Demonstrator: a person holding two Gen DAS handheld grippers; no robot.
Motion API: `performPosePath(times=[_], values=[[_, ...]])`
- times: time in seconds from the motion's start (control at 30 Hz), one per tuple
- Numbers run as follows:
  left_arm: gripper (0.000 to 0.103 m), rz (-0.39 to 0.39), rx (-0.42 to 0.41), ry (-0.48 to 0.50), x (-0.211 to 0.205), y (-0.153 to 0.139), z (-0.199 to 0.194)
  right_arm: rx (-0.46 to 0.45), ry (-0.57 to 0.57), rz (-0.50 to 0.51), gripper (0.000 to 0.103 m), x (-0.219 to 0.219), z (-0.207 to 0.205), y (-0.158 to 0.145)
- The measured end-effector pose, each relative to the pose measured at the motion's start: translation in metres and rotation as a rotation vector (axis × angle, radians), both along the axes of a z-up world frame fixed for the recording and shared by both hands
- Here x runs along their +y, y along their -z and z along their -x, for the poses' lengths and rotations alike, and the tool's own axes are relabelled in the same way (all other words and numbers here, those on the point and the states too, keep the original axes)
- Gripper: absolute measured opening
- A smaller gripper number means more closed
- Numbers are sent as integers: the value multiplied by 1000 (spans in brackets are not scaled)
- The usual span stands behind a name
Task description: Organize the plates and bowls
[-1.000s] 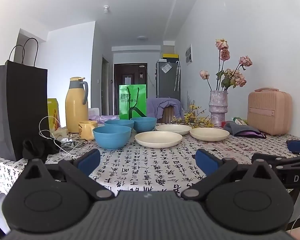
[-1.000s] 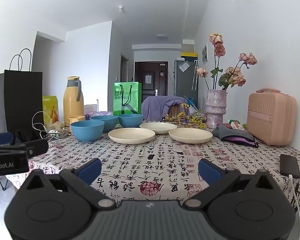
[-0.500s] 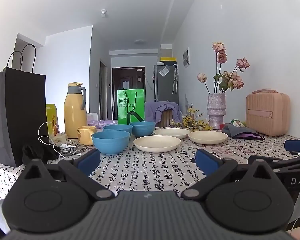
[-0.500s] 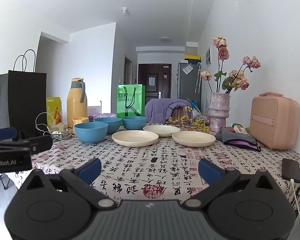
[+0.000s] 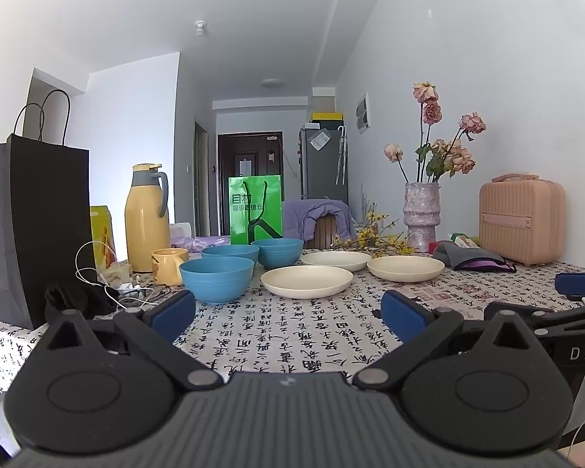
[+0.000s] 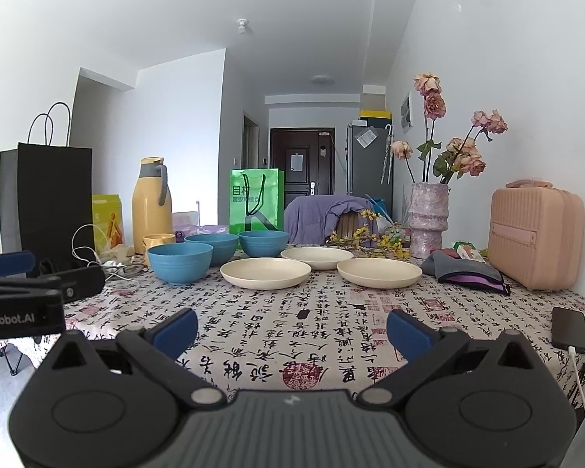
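Three blue bowls stand on the patterned tablecloth: a near one (image 5: 216,279) (image 6: 180,262), a middle one (image 5: 230,251) (image 6: 214,245) and a far one (image 5: 277,251) (image 6: 263,242). Three cream plates lie to their right: a near one (image 5: 306,280) (image 6: 265,272), a far one (image 5: 335,260) (image 6: 316,256) and a right one (image 5: 405,267) (image 6: 379,272). My left gripper (image 5: 288,318) is open and empty, short of the dishes. My right gripper (image 6: 292,329) is open and empty, also short of them.
A black paper bag (image 5: 35,226), yellow thermos (image 5: 146,218), yellow mug (image 5: 167,267) and cables (image 5: 109,284) stand left. A green bag (image 5: 255,208), vase of roses (image 5: 421,218), grey pouch (image 5: 468,261) and pink case (image 5: 522,220) stand behind and right. A phone (image 6: 569,329) lies right.
Both grippers have dropped slightly lower and level toward the table; the dishes sit a bit lower in view. Both jaws stay open. Nothing on the table has moved.
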State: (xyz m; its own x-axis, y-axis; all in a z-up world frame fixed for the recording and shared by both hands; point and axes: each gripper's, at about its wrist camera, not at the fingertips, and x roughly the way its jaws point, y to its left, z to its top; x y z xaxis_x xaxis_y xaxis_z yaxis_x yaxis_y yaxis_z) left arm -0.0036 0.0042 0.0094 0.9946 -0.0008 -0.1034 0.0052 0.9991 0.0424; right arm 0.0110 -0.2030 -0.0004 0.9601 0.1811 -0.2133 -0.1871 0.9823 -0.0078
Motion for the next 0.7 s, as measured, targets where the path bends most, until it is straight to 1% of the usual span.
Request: performPosePath(times=[0.7], values=[[103, -7, -4, 4, -1, -1, 1, 5, 8, -12, 103, -3, -1, -1]])
